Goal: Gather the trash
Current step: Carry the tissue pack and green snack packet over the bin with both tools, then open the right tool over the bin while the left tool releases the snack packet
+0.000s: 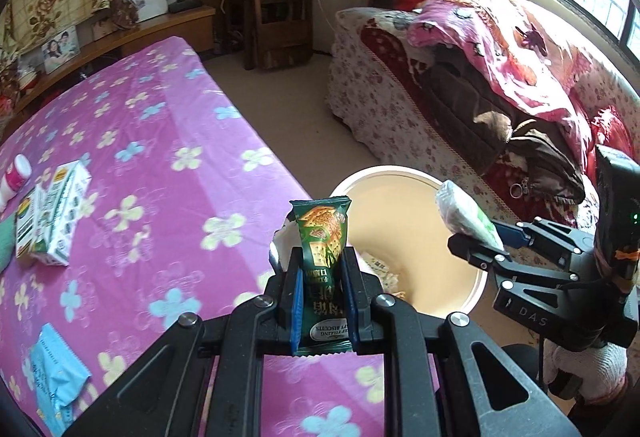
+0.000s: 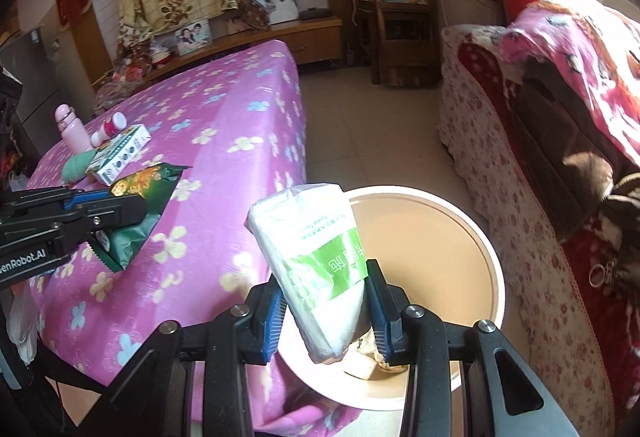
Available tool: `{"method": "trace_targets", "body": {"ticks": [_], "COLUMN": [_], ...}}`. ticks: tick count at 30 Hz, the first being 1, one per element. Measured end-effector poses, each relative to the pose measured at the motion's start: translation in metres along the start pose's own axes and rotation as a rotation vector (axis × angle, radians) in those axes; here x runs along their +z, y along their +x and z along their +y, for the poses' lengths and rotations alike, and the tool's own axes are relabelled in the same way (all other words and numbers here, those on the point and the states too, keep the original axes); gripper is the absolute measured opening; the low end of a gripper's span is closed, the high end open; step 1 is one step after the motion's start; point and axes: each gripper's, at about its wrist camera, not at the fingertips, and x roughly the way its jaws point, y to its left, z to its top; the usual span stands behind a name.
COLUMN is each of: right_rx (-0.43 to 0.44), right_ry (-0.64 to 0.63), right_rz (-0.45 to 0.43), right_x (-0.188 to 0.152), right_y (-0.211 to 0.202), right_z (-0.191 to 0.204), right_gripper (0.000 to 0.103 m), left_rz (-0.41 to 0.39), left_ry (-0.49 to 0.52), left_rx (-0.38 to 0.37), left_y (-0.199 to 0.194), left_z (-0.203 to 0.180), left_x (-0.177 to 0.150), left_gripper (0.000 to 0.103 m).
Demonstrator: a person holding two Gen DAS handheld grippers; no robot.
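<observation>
Now, my left gripper [image 1: 322, 301]: clamped on biscuit wrapper [image 1: 323, 237].
My right gripper [image 2: 326, 311]: clamped on tissue pack [image 2: 316, 261].
Bin [image 2: 494, 273]: beneath both.

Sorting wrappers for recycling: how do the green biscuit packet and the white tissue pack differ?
The biscuit packet is dark green and narrow; the tissue pack is clear-white with a green band, and bulkier. The left tongs hold the former, the right tongs the latter. Both are near the bin.
</observation>
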Motion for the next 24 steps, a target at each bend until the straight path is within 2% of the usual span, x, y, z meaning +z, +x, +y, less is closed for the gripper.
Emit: {"method": "trace_targets", "body": {"ticks": [11,24], "right_rx": [-0.022,-0.028], "right_ry": [0.096,0.16], "right_rz": [0.043,0.07], "right_x": [-0.018,-0.025], "right_y": [0.011,0.024], "right_z": [-0.042,-0.064], "right_gripper": [0.039,0.04], "left_rz": [0.043,0.079], "left_ry": [0.036,0.047], "left_rx": [-0.042,-0.057], "left_y": [0.032,0.056], "left_z": [-0.03,-0.047], "left_x": [0.004,0.004], "left_gripper": [0.019,0.018]}}
